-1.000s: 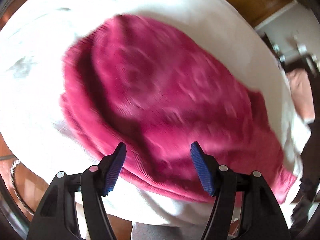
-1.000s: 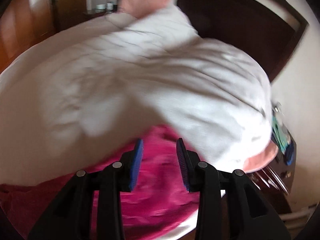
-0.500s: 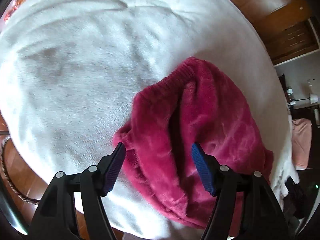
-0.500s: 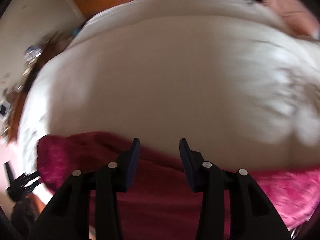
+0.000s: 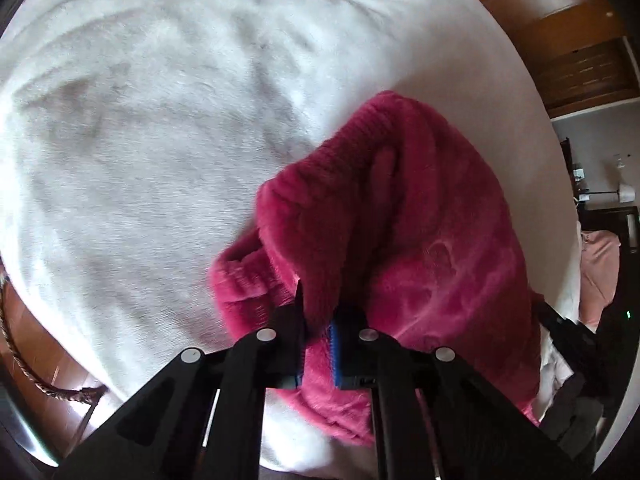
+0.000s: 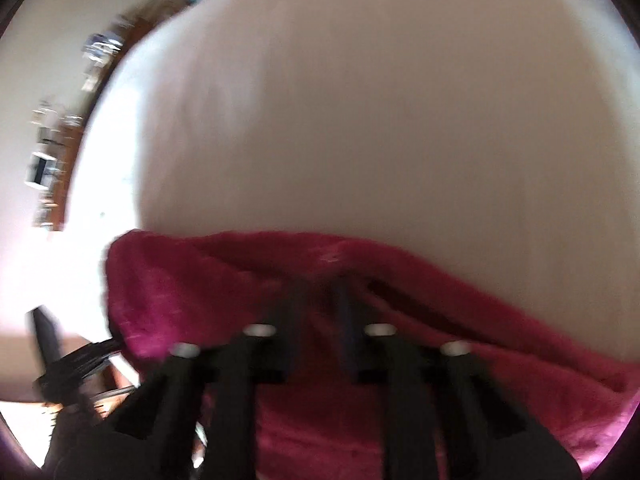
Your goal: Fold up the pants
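White fleecy bedcover (image 5: pixel 160 168), crumpled fuzzy magenta pants (image 5: pixel 420 232), left tool (image 5: pixel 318 320) and right tool (image 6: pixel 320 292) each pinching its fabric

A wide bed under a white fleecy blanket (image 5: pixel 152 168) filled the room; brown wooden flooring (image 5: pixel 560 20) lay beyond, and perhaps a small white lamp (image 5: pixel 626 193).

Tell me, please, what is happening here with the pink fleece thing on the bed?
A person is folding fluffy magenta fleece pants on a white plush blanket, with a handheld gripper in each hand. The left gripper has just closed and pinches a bunched fold of the fabric. The right gripper has also just closed on the pants' edge, though its view is blurred. The pants lie crumpled and not yet neatly folded.
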The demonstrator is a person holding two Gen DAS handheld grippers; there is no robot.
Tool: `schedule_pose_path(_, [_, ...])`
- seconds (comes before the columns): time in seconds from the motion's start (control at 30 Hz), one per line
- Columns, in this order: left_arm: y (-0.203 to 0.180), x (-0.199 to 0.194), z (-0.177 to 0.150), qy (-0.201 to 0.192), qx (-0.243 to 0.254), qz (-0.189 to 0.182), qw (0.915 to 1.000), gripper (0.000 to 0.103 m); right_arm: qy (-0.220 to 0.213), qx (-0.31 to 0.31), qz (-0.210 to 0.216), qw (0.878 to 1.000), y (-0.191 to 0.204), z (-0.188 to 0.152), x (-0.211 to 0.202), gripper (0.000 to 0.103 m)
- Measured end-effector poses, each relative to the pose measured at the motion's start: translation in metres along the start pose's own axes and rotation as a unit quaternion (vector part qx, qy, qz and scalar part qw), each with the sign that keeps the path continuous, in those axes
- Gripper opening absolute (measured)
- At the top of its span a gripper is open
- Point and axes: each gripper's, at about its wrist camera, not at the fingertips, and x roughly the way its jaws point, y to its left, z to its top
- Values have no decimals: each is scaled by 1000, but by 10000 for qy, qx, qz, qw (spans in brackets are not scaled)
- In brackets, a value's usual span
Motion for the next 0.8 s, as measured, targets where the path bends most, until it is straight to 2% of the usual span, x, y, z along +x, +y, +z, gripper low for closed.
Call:
schedule_pose_path(0.13, [13, -11, -9, 56, 147, 228, 9996, 7, -274, 81, -227, 9993, -7, 15, -5, 1])
schedule_pose_path(0.27, [22, 2, -19, 284, 319, 564, 9975, 8, -436, -104, -724, 9964, -5, 29, -2, 0])
schedule_pose_path(0.33, [25, 6, -23, 243, 335, 724, 9965, 8, -449, -60, -720, 9964, -5, 32, -3, 0])
schedule_pose_path(0.4, [24, 11, -19, 207, 248, 746, 9967, 11, -492, -60, -481, 9976, 0, 30, -13, 0])
schedule_pose_path(0.43, [21, 12, -17, 181, 252, 775, 9965, 11, -506, -131, -373, 9979, 6, 27, -16, 3])
schedule_pose_path(0.5, [14, 13, -13, 203, 338, 800, 9960, 13, -481, -303, -186, 9982, 17, 16, -24, 17])
schedule_pose_path(0.53, [10, 11, -10, 188, 426, 871, 9951, 14, -434, -410, -54, 9982, 22, 5, -28, 30])
schedule_pose_path(0.57, [4, 10, -8, 156, 499, 941, 9942, 17, -388, -514, 18, 9979, 26, -5, -30, 35])
schedule_pose_path(0.63, [-5, 2, -4, 21, 689, 1086, 9917, 20, -269, -701, 47, 9972, 28, -26, -33, 35])
schedule_pose_path(0.67, [-9, -4, -3, -80, 781, 1185, 9898, 20, -191, -754, 22, 9970, 26, -35, -32, 35])
schedule_pose_path(0.73, [-27, -17, -5, -404, 1086, 1592, 9804, 20, -8, -775, -5, 9970, 22, -58, -28, 35])
schedule_pose_path(0.77, [-37, -24, -8, -633, 1313, 1881, 9713, 21, 97, -796, -36, 9968, 19, -70, -25, 35])
schedule_pose_path(0.8, [-45, -27, -9, -765, 1454, 2011, 9657, 25, 170, -852, -107, 9962, 19, -81, -19, 35])
